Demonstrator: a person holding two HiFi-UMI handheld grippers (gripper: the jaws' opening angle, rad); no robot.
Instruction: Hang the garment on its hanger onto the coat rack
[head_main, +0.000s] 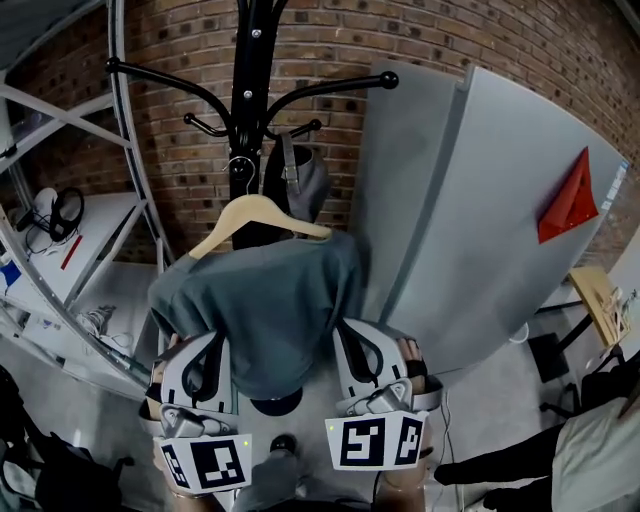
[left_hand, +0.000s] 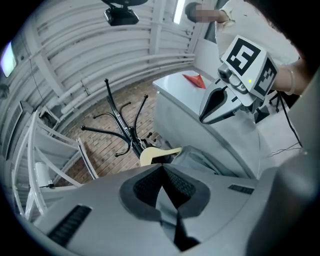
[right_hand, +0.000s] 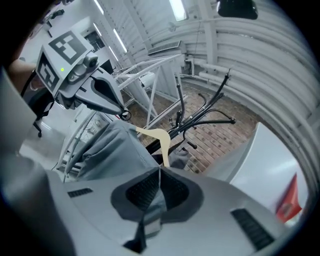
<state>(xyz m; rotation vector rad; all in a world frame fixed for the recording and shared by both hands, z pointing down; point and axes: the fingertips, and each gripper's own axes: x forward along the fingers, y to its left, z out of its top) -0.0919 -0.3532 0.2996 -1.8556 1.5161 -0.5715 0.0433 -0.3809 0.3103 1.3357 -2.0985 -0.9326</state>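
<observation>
A grey garment (head_main: 270, 300) drapes over a pale wooden hanger (head_main: 255, 213) in front of the black coat rack (head_main: 248, 70). The hanger's metal hook sits close against the rack's pole; whether it rests on a peg I cannot tell. My left gripper (head_main: 212, 345) is shut on the garment's lower left hem. My right gripper (head_main: 352, 335) is shut on the lower right hem. In the left gripper view, grey cloth (left_hand: 167, 200) is pinched at the left gripper (left_hand: 161, 167). The right gripper view shows the same cloth (right_hand: 107, 150) caught in the right gripper (right_hand: 159, 172), with the hanger (right_hand: 162, 142) beyond.
A dark grey bag (head_main: 300, 180) hangs on the rack behind the hanger. A tall grey cabinet (head_main: 480, 220) with a red triangle (head_main: 570, 200) stands close on the right. White metal shelving (head_main: 60, 250) fills the left. A brick wall is behind. A person (head_main: 590, 450) stands at the lower right.
</observation>
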